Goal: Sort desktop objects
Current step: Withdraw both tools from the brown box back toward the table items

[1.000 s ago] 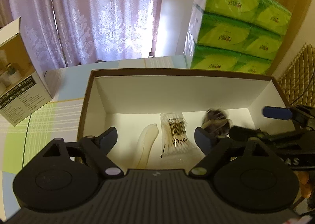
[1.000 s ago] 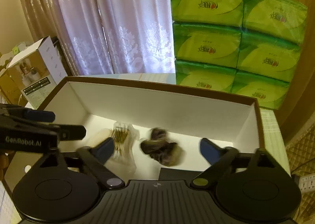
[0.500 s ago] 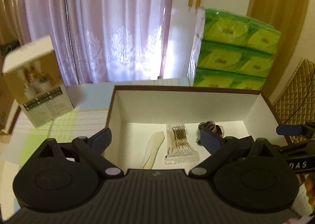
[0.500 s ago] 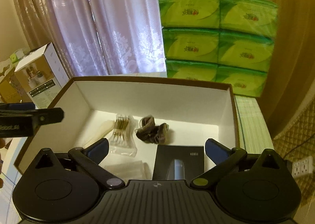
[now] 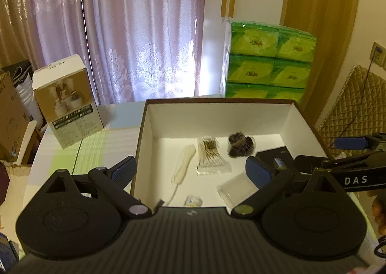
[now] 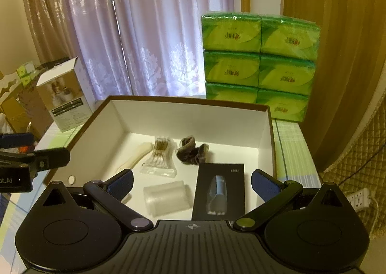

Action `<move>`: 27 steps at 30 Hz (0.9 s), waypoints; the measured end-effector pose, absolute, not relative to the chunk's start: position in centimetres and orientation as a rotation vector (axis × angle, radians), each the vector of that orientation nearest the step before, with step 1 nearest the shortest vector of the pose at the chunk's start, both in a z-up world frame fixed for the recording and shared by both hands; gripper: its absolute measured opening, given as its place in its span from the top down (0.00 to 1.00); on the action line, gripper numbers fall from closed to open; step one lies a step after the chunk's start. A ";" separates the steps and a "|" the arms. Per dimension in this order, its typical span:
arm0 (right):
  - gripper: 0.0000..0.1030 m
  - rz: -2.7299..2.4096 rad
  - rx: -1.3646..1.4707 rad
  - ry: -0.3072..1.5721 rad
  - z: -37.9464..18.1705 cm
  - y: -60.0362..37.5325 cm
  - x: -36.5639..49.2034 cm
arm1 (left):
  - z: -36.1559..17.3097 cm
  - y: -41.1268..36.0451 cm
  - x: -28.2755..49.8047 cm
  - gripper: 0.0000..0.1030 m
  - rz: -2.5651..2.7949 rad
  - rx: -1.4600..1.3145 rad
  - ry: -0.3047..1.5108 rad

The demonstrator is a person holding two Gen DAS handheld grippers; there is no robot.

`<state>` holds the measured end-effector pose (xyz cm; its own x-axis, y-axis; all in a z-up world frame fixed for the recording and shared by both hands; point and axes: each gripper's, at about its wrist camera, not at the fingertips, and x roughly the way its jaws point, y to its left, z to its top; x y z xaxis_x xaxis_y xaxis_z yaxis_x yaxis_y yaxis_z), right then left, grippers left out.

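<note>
while both grippers hang above the near rim of the brown box, the left gripper and right gripper stand wide apart and empty. on the box's white floor lie a cotton swab packet, a dark hair tie, a black carton and a clear case.

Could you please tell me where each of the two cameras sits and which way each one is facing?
Left wrist: rides the left gripper near the box's left end, looking forward into it; its own open fingers show, and the right gripper at right.
Right wrist: rides the right gripper nearer the box's right end, facing likewise; its own open fingers show, and the left gripper at left.
Shared: cotton swabs, brown scrunchie, tissue packs.
</note>
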<state>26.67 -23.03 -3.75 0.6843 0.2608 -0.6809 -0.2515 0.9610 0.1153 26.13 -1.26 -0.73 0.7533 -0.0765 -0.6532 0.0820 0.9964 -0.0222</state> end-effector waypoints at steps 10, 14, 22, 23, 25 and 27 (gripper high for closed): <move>0.02 0.291 0.021 0.740 -2.1 -23.5 21.4 | 0.6 -1.6 20.8 0.08 -0.085 0.006 0.733; 0.02 0.295 0.015 0.734 -1.6 -23.5 19.4 | 1.3 -1.6 18.9 0.08 -0.083 0.006 0.722; 0.02 0.306 0.011 0.706 -0.5 -23.9 16.2 | 2.3 -1.5 15.7 0.08 -0.072 0.009 0.711; 0.02 0.307 0.010 0.702 -0.4 -23.9 15.8 | 2.3 -1.4 15.3 0.08 -0.072 0.009 0.712; 0.02 0.308 0.006 0.698 -0.2 -24.0 15.1 | 2.3 -1.4 14.5 0.08 -0.071 0.009 0.717; 0.02 0.311 0.002 0.701 -0.2 -24.1 14.3 | 2.2 -1.3 13.8 0.08 -0.069 0.009 0.723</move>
